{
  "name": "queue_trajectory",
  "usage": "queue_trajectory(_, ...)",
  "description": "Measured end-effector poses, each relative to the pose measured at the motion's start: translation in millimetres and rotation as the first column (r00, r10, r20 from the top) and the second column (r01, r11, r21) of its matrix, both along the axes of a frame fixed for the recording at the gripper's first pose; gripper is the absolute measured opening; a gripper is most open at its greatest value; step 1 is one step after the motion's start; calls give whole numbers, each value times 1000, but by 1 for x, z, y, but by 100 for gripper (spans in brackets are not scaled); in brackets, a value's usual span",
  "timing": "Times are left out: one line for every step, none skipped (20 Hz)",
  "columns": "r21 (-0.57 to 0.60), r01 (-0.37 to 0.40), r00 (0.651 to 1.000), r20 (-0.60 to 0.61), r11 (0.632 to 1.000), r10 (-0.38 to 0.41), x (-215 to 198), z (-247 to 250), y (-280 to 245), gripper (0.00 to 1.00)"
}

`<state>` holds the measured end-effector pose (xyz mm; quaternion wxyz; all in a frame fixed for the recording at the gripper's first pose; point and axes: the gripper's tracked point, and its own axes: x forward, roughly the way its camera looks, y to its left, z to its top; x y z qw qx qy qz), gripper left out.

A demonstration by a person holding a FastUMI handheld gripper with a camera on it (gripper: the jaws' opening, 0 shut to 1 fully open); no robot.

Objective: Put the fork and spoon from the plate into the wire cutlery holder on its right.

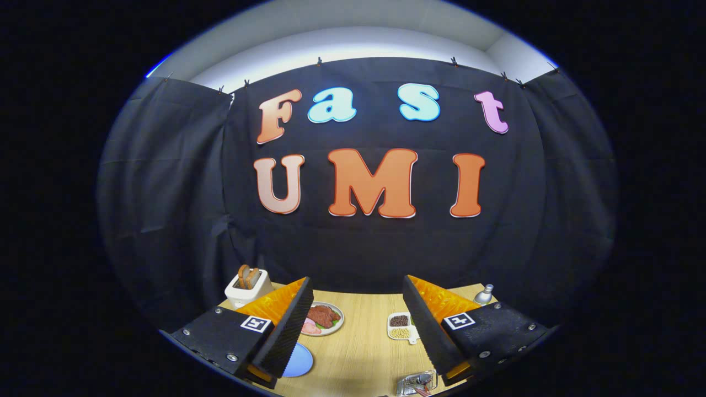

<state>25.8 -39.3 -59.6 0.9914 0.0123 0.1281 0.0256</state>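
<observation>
My gripper [357, 282] is open and held high over a wooden table [364, 342], its fingers wide apart with nothing between them. A blue plate [300, 361] lies on the table beside the left finger [287, 331], which hides most of it. I cannot make out any cutlery on the part that shows. The wire cutlery holder [416, 383] sits close below, by the base of the right finger [427, 325]. Something small and reddish shows at the holder's edge.
Beyond the fingers stand a white toaster [248, 286] holding toast, a plate of meat and greens [324, 318], a white divided dish of beans [401, 326] and a small bottle [483, 295]. Black cloth walls the booth behind the table.
</observation>
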Motion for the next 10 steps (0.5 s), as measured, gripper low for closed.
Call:
queue_trajectory(4, -1, 999, 33, 1000, 1, 3, 11, 4, 98)
queue_trajectory(5, 3, 998, 60, 1000, -3, 5, 22, 6, 98)
queue_trajectory(8, -2, 996, 84, 1000, 1, 7, 30, 9, 98)
queue_trajectory(8, -7, 995, 102, 1000, 6, 5, 37, 13, 98)
queue_trajectory(2, -13, 993, 115, 1000, 12, 5, 42, 16, 98)
queue_trajectory(-5, -13, 991, 130, 1000, 14, 5, 47, 18, 98)
queue_trajectory(-14, -11, 989, 148, 1000, 13, 5, 54, 20, 97)
queue_trajectory(-23, -10, 986, 166, 1000, 13, 6, 60, 23, 98)
queue_trajectory(-35, -8, 983, 182, 999, 14, 6, 66, 26, 97)
queue_trajectory(-39, -10, 981, 192, 999, 18, 5, 71, 30, 97)
